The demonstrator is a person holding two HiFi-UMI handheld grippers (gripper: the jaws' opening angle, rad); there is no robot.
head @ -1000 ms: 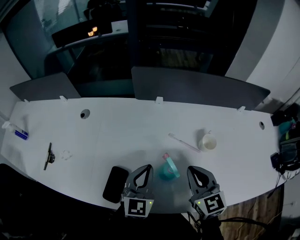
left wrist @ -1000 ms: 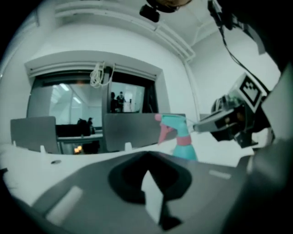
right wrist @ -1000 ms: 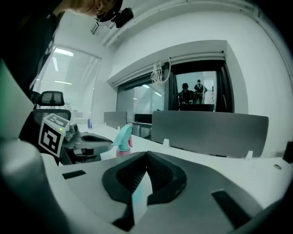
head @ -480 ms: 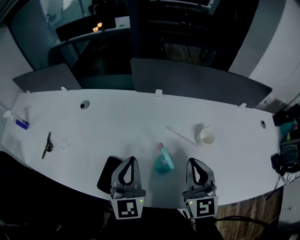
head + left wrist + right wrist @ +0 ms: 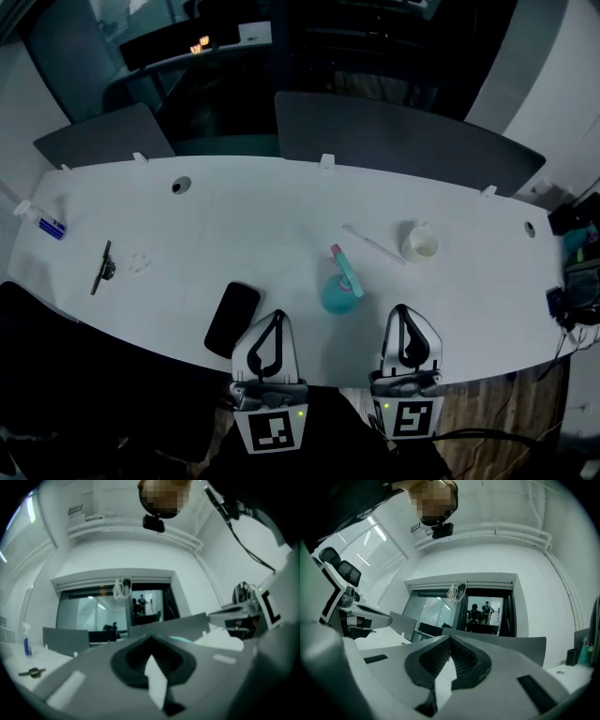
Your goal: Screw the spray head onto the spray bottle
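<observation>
While both tools hang over the near edge of the table (image 5: 281,216), we see the left tool (image 5: 277,319) and the right tool (image 5: 403,311) each with jaws pressed together on nothing. The teal spray bottle (image 5: 336,295) stands between them, slightly farther in, touching neither. A black phone (image 5: 232,319) lies just beside the left tool; the white cup (image 5: 419,243) sits beyond the right tool, with open surface around the bottle.

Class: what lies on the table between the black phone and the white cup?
The teal spray bottle and a thin white stick, shown in the head view.
</observation>
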